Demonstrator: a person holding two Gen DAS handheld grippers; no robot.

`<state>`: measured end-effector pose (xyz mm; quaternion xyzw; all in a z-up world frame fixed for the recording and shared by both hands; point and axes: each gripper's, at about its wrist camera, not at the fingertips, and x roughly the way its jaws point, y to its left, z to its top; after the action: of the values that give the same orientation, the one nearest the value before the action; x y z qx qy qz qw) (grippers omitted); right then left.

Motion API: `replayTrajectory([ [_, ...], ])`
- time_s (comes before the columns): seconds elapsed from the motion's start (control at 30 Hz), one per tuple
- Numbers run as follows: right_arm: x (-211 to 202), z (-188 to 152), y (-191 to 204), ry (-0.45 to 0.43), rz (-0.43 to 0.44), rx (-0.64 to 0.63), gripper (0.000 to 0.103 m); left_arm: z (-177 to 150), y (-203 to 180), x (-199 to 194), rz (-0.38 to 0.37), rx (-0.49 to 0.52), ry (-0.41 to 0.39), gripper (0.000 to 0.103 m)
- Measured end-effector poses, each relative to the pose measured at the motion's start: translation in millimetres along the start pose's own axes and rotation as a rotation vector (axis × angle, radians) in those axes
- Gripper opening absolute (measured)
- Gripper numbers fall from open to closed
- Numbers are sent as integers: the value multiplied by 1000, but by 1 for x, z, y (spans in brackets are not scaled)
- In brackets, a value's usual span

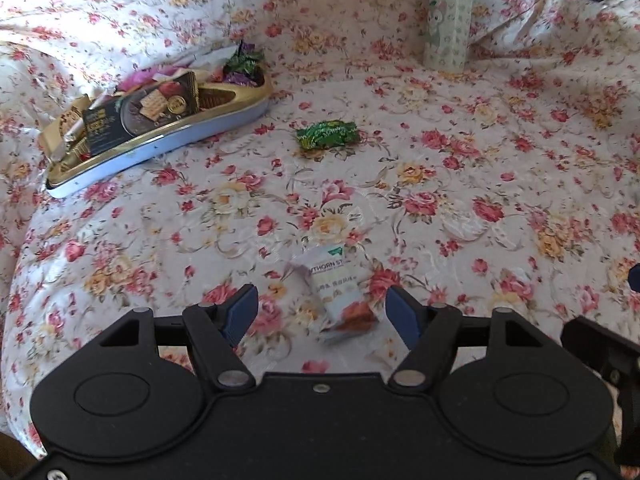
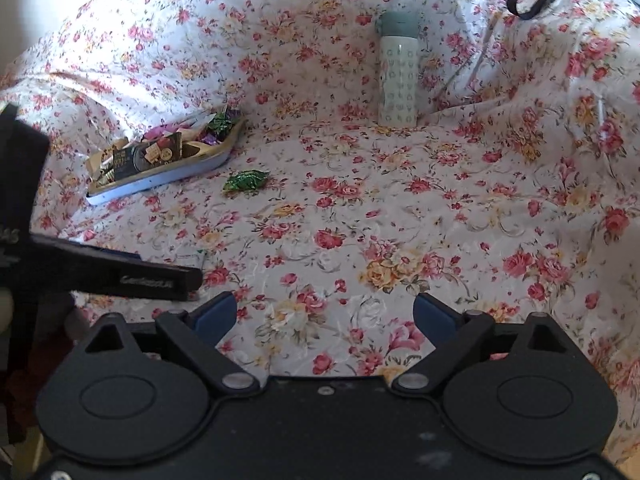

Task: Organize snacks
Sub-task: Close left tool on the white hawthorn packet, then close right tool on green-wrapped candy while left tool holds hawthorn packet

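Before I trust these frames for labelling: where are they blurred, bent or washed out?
Left wrist view: the white snack packet between the open left gripper fingers is smeared, its print half readable; the floral cloth bows at the edges. Right wrist view: bright wash at the upper left, the green candy sharp, right gripper open.

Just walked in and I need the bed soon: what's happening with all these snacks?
Someone is tidying snacks off the floral sheet with a handheld gripper in each hand. The left gripper is open around a white hawthorn snack packet lying on the sheet, not yet gripped. The right gripper is open and empty. A green candy lies loose beside the snack tin, which already holds several snacks. A bottle stands behind.
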<state>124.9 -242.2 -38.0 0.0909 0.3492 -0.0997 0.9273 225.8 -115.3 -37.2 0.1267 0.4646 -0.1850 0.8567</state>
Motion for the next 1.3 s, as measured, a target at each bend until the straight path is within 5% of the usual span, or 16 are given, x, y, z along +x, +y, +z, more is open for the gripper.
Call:
replayTrajectory([
  [0.23, 15, 11, 4, 14, 3, -49, 91, 7, 16, 15, -15, -51, 22, 32],
  [0.57, 35, 30, 19, 29, -1, -93, 89, 12, 87, 26, 50, -159, 16, 30],
  [0.7, 43, 37, 29, 39, 8, -114, 89, 8, 109, 27, 4, -178, 4, 33],
  [1.3, 126, 110, 61, 74, 21, -90, 77, -5, 102, 25, 14, -83, -78, 36],
])
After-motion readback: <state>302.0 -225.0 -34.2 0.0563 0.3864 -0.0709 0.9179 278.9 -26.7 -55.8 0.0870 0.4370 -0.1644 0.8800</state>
